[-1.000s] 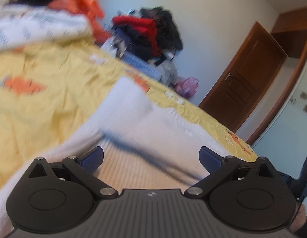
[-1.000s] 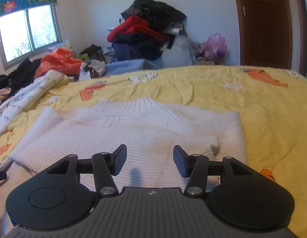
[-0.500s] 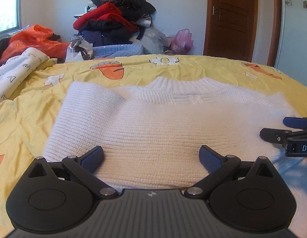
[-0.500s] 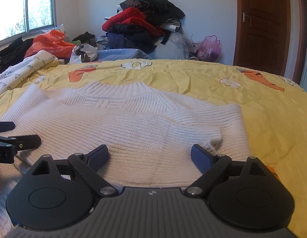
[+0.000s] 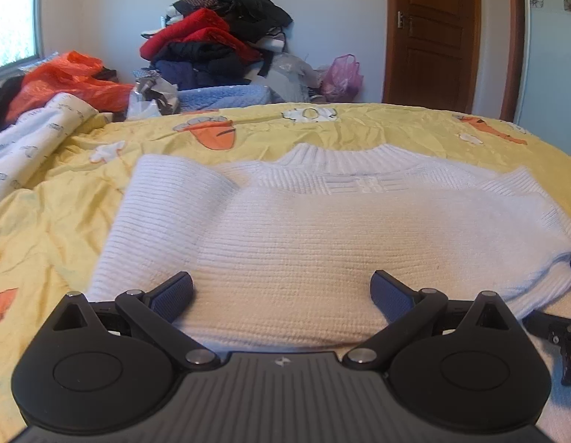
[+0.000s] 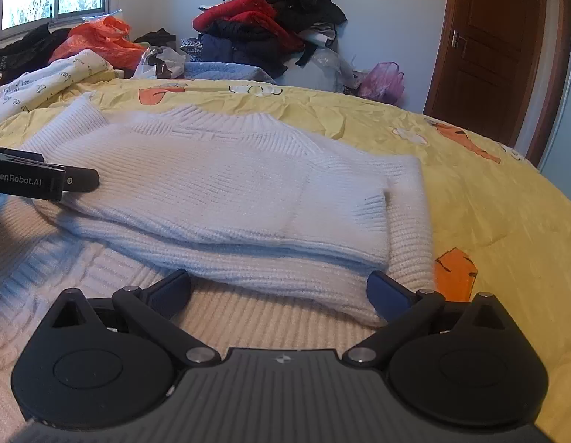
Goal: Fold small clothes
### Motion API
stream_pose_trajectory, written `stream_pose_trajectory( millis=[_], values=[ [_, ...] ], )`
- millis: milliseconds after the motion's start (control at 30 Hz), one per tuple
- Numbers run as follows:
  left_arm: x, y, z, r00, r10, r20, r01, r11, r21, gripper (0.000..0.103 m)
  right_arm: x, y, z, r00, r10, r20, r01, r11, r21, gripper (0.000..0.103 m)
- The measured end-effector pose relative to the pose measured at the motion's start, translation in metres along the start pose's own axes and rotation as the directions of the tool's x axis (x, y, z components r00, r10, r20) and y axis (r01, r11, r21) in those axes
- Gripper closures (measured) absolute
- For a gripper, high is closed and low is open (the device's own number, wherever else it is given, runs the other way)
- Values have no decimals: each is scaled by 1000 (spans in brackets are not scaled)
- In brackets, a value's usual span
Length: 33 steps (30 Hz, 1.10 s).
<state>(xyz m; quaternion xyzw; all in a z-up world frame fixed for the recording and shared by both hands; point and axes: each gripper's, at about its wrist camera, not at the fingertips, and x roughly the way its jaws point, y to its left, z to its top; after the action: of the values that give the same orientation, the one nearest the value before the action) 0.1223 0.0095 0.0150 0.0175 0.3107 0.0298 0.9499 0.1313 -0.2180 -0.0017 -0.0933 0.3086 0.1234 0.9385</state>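
Nearest the lens in each wrist view are the black grippers w/ blue-padded fingers. Left gripper (image 5: 281,291) has its jaws spread wide, nothing between the pads, poised over the near fold of the white ribbed knit sweater (image 5: 322,243). Right gripper (image 6: 278,289) has just been opening and now stands at full spread; the sweater's folded edge lies just ahead of the fingers, w/ no pad pressing on it, so nothing is gripped.

The sweater is the landmark: it lies flat in the middle of the yellow carrot-print bedsheet (image 6: 488,199), folded over itself so a doubled layer sits on a lower layer nearest the grippers. Chunky horizontal ribs, ribbed collar at its far edge, one sleeve folded across at its left in the left view, a ribbed cuff tucked at its right in the right view. Fabric looks soft, slightly fuzzy.

Left of the sweater: white printed cloth (image 5: 34,136). Beyond it: an orange plastic bag (image 5: 67,81), then a heap of red and dark clothes (image 5: 219,37) against the wall. Far right of the sweater, a brown wooden door (image 6: 499,48).
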Motion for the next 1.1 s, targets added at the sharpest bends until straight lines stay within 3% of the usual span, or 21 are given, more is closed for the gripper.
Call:
stream_pose_trajectory(
  millis=[100,233,333,400,600,700,867,1100],
  values=[
    [-29,-1,-11,1000,12,-15,-12,1000,10,0,0,-5,0,1000,20,-2,-20,999,26,2],
    [-56,2,-43,984,-94,-148,96,995,3,0,0,-4,-1,1000,21,-2,-21,999,25,2],
    [-71,0,-62,992,-89,-85,95,994,63,0,0,-5,-1,1000,25,-3,-25,999,28,2],
    [-67,3,-61,991,-95,-92,98,995,27,0,0,-5,-1,1000,24,-2,-24,999,26,2],
    [-62,-2,-58,993,-77,-91,80,996,33,0,-14,1,-7,1000,-4,-2,4,1000,8,2],
    [-63,1,-59,992,-88,-88,91,996,23,0,-38,1,-28,999,19,-33,-16,996,91,0],
    [-63,1,-60,993,-83,-87,86,996,25,0,-79,5,-61,999,28,-21,-25,995,100,0],
    [-84,1,-69,991,-56,-123,60,998,29,0,-77,6,-60,999,35,-25,-33,994,106,1]
  ],
)
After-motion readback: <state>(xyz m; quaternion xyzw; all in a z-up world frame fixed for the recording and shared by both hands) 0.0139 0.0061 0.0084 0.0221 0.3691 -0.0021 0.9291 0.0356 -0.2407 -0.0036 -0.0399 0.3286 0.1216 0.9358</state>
